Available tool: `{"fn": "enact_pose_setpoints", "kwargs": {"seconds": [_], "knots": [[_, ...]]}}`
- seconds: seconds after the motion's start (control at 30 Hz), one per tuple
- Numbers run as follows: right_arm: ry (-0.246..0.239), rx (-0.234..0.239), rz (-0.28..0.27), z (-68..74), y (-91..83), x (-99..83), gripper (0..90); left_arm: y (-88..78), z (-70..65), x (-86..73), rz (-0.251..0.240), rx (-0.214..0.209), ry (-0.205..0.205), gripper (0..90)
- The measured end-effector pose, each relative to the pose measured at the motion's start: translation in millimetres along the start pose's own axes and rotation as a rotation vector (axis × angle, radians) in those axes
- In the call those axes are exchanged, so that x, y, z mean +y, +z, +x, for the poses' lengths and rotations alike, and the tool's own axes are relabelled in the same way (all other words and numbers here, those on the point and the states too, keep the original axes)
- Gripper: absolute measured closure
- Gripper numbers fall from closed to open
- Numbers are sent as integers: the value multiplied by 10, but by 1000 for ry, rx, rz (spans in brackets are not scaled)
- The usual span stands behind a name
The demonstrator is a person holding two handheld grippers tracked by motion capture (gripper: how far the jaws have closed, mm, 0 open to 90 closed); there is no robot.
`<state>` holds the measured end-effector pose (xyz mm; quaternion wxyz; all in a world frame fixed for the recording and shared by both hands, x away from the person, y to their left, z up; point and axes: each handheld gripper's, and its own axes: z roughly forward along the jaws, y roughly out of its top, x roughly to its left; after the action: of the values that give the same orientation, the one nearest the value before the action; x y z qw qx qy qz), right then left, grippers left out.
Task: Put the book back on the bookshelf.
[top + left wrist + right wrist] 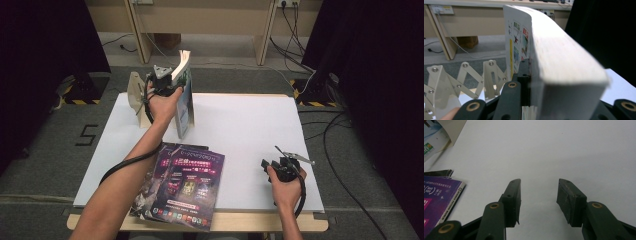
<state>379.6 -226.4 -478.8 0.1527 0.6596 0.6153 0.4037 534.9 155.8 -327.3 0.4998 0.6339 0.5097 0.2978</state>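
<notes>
The left tongs (167, 85) are gripping a thick book (184, 97), holding it upright just right of the rack (136, 95). The right tongs (538, 201) are resting wide and empty on the table (250, 130), well right of the magazines (187, 185).

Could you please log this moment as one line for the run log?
left gripper: shut on thick white book, upright | right gripper: open, idle over white table | purple magazines: stacked near front

Both forearms are bare, with no sleeves. The left tool (167, 82) is black with a grey three-cornered plate on top and a black cable trailing back. The right tool (539, 202) has black jaws with brass-ringed pivots, small screws and flat pads.
</notes>
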Motion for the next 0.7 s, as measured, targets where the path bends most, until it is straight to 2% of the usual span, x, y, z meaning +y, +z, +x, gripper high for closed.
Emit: {"fn": "enact_pose_setpoints", "kwargs": {"seconds": [0.13, 0.2, 0.37, 0.5, 0.57, 0.63, 0.7], "knots": [[4, 0, 7, 1, -2, -5, 542, -39, 25, -27, 39, -16, -22, 714], [2, 1, 8, -4, 3, -4, 540, -50, 40, -23, 44, -16, -24, 704], [2, 0, 13, -4, 9, -10, 539, -69, 77, 75, 99, -41, -64, 644], [22, 2, 20, 6, 11, -9, 537, -69, 70, 127, 125, -29, -78, 624], [0, 0, 16, -13, 19, -11, 536, -57, 61, 145, 144, -24, -73, 613], [2, 2, 25, -17, 24, -15, 534, -43, 55, 165, 164, -21, -73, 614], [20, 3, 34, -9, 28, -20, 533, -30, 40, 195, 196, -5, -44, 638]]}}
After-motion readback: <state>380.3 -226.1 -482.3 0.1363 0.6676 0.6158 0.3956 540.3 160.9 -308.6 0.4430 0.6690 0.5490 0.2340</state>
